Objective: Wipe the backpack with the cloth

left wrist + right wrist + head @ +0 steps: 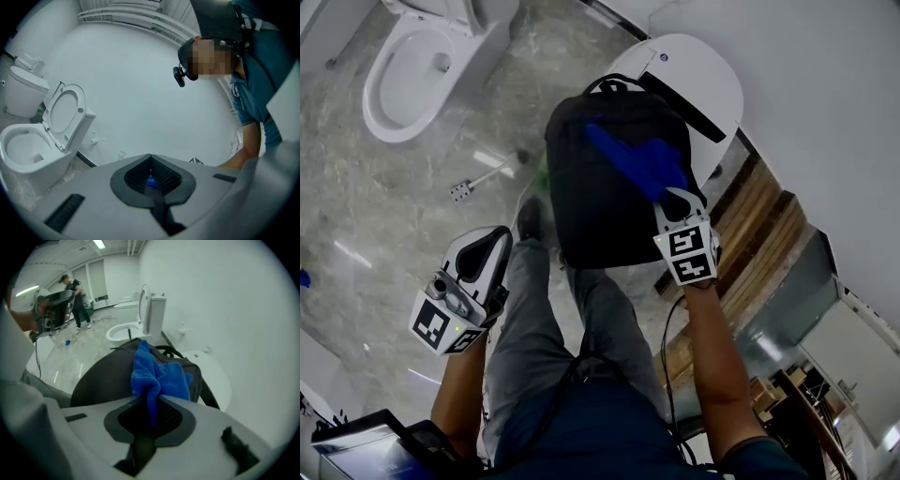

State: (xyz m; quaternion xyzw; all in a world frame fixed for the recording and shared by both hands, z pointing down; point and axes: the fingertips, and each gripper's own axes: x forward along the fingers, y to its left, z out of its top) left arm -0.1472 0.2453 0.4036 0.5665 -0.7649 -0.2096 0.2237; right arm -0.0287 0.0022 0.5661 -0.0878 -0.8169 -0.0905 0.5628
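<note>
Blue cloth [159,376], clamped in right tongs [150,403], hides part of backpack [101,378].

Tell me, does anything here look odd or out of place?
The black backpack sits on what looks like a closed white toilet lid, an unusual perch for a bag. The right tongs pinch a blue cloth draped on it.

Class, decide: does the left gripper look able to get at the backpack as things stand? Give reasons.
Probably yes. The left gripper hangs empty, jaws shut, left of the backpack, whose left side is bare. The right gripper and cloth occupy only its right part.
</note>
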